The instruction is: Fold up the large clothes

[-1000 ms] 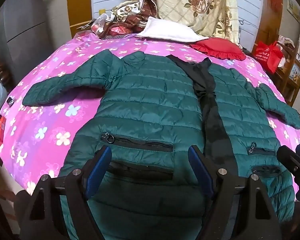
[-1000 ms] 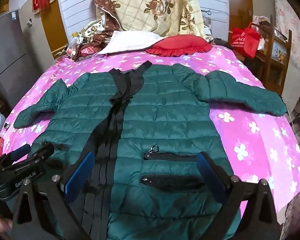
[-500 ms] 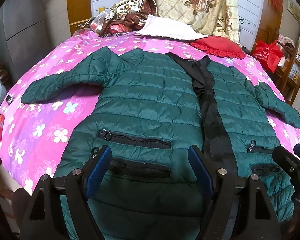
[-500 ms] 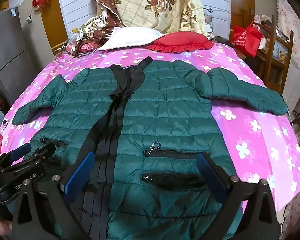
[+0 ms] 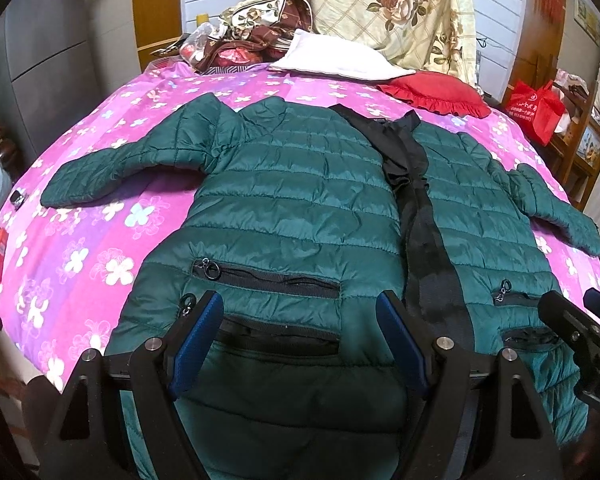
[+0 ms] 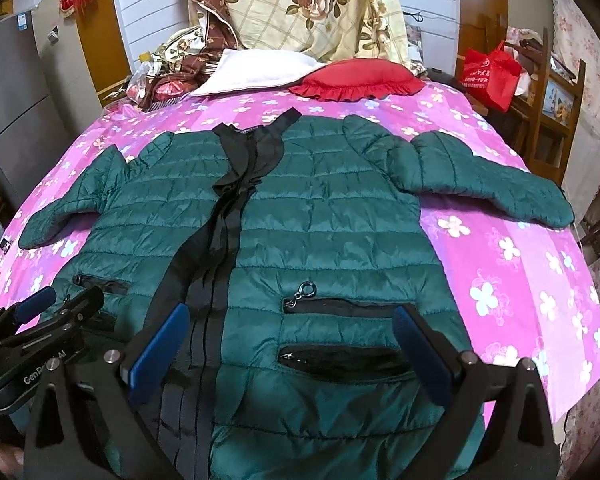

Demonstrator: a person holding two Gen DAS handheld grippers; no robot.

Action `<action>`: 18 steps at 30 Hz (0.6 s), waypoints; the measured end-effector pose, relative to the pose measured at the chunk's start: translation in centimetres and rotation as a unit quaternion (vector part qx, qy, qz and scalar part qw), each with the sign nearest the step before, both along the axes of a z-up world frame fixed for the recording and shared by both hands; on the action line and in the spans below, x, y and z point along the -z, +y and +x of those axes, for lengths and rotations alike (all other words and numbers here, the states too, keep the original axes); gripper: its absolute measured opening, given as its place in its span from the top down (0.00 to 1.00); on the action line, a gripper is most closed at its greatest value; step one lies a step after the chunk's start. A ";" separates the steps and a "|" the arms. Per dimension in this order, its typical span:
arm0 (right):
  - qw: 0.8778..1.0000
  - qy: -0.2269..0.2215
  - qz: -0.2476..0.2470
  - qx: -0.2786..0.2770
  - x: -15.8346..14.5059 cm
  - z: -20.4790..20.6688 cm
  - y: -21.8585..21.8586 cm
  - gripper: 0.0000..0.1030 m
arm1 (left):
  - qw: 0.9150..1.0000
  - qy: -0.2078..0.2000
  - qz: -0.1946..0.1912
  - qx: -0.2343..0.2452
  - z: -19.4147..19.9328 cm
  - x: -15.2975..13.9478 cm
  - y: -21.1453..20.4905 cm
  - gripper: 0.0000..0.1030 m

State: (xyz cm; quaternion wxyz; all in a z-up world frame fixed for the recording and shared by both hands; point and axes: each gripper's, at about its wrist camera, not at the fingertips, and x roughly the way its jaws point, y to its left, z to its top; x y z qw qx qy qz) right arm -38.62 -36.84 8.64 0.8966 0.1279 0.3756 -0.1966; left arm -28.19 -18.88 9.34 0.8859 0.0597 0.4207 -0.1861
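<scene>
A dark green quilted jacket (image 5: 300,200) lies flat and front up on the pink flowered bedspread (image 5: 100,216), sleeves spread to both sides, with a black front strip down its middle. It also shows in the right wrist view (image 6: 332,220). My left gripper (image 5: 300,320) is open and empty above the jacket's left pockets near the hem. My right gripper (image 6: 288,328) is open and empty above the right pockets near the hem. Each gripper shows at the edge of the other's view.
A white pillow (image 5: 332,60), a red ruffled cushion (image 5: 436,88) and a pile of bedding (image 5: 388,4) lie at the bed's far end. A red bag (image 5: 536,108) and wooden shelf stand to the right. A grey cabinet (image 5: 40,48) stands to the left.
Both grippers have drawn back a little and risen over the jacket's hem. The jacket has not moved, and both grippers stay open.
</scene>
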 end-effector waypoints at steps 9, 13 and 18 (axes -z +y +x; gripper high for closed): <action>1.000 -0.001 -0.003 0.002 0.6 0.5 -0.2 0.00 | 1.000 0.004 0.004 0.000 0.2 0.5 0.0 0.44; 1.000 0.008 -0.002 0.001 0.7 0.6 -0.1 0.00 | 1.000 0.006 0.006 0.002 0.3 0.7 -0.1 0.44; 1.000 0.020 0.001 0.000 0.9 0.7 -0.2 0.00 | 1.000 0.010 0.007 0.003 0.3 1.0 -0.1 0.44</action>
